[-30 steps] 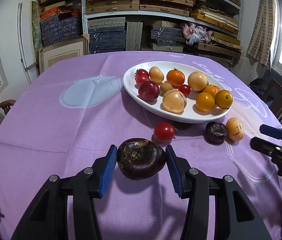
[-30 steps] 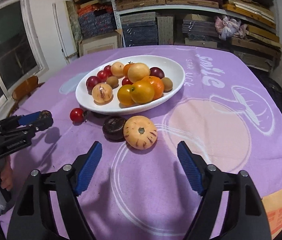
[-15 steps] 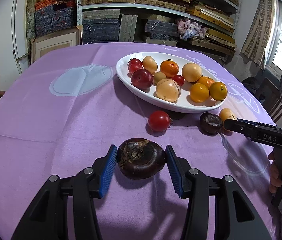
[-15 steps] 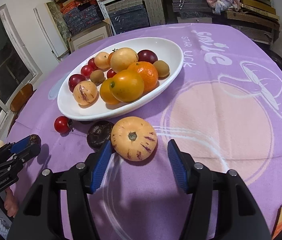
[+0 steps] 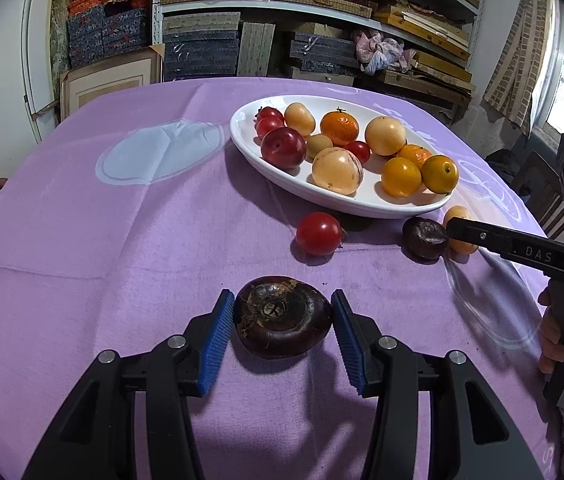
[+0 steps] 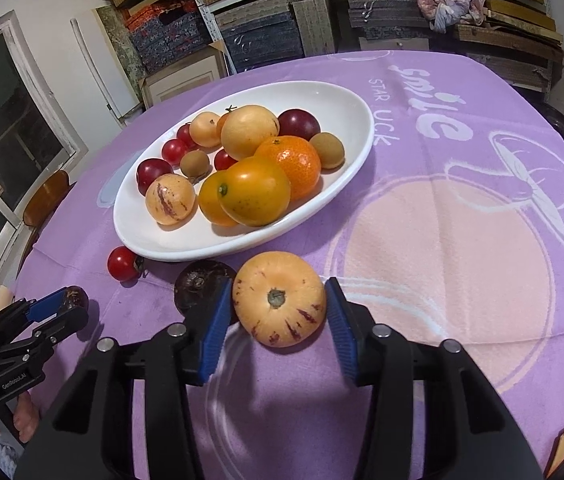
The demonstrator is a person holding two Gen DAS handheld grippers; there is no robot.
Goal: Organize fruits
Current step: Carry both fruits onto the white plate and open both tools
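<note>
A dark brown fruit [image 5: 282, 316] rests on the purple tablecloth, and my left gripper [image 5: 282, 320] is shut on it, a blue pad against each side. My right gripper [image 6: 278, 312] is closing its jaws on a pale yellow striped fruit [image 6: 278, 304]; both pads appear to touch it. In the left wrist view one right finger [image 5: 482, 236] crosses that yellow fruit [image 5: 458, 214]. A smaller dark fruit [image 6: 198, 284] lies just left of it, and a red tomato [image 5: 319, 234] sits by the white oval plate [image 5: 362, 210], which holds several fruits.
My left gripper [image 6: 66, 304] shows at the lower left of the right wrist view. A person's hand [image 5: 554, 340] holds the right tool. Shelves of boxes stand behind the table. A wooden chair [image 6: 44, 200] sits at the left edge, a printed cloth to the right.
My right gripper moved forward to the striped yellow fruit and its jaws narrowed around it. The left gripper kept its grip on the dark fruit and barely shifted.
</note>
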